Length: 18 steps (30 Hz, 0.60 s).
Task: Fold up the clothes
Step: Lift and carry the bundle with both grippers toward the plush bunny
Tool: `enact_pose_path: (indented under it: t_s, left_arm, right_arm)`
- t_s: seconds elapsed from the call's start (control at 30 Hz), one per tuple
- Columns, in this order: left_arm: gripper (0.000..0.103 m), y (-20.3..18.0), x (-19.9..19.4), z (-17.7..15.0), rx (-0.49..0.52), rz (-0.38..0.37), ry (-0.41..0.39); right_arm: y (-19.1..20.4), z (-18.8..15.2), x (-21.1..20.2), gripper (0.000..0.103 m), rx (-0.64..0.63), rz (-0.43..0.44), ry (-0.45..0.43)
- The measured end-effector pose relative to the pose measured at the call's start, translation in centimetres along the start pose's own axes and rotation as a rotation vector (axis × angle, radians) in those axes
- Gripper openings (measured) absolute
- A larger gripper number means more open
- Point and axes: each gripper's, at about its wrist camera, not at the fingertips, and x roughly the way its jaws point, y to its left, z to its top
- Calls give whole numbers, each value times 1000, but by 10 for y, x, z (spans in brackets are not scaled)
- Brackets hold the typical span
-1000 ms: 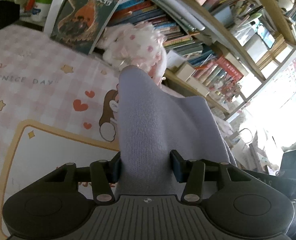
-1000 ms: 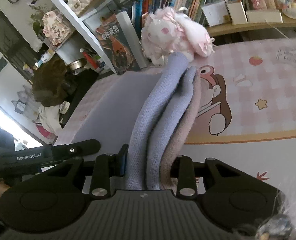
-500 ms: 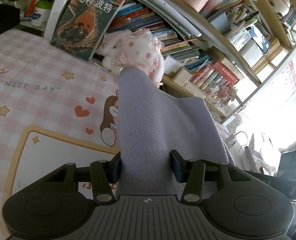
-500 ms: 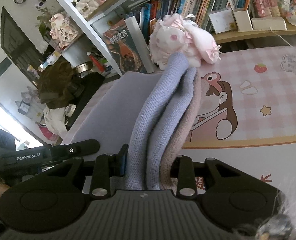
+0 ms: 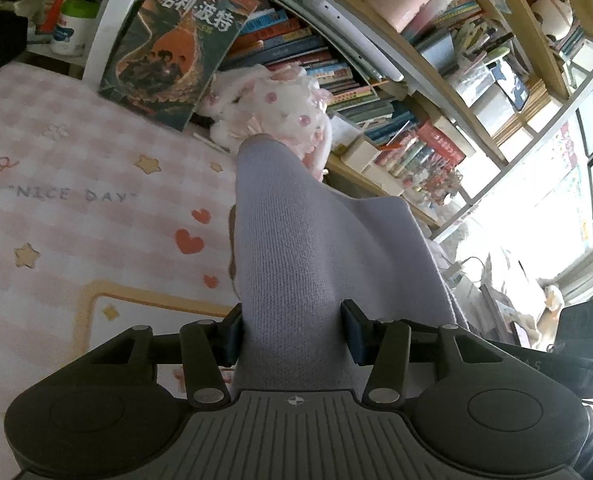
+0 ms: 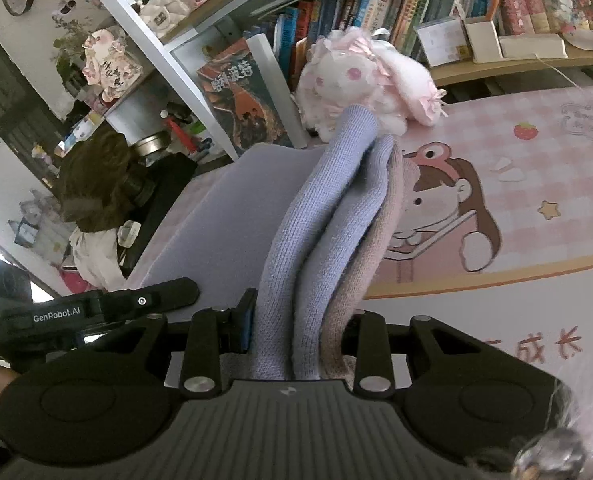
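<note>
- While both grippers grip it, sweater (image 5: 296, 248) hangs lifted over pink checked mat (image 5: 76, 200), stretched between them.
- Left gripper (image 5: 292, 332): jaws clamped on one thick fold of lavender knit; cloth runs up & away w/ fine ribbed weave, smooth flat panel spreading off to right.
- Right gripper (image 6: 300, 340): jaws clamped on bunched stack, approx 3 layers; two lavender folds at left, one dusty-pink/beige fold at right.
- Right view: flat sheet of sweater (image 6: 232, 216) spreads left toward the other gripper body, printed "GenRobot.AI".
- Far side: plush toy (image 6: 360, 84) just beyond cloth tip, poster book (image 5: 176, 48) leaning on bookshelf (image 5: 436, 80).
</note>
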Motion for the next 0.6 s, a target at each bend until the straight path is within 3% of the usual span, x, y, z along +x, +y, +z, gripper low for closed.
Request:
enact_pose_path:
  t_s: [0.6]
  left_arm:
    - [48,89,-43,35,24,-55,2]
  right_arm:
    - [93,-12,61,29,-6,-53,-45]
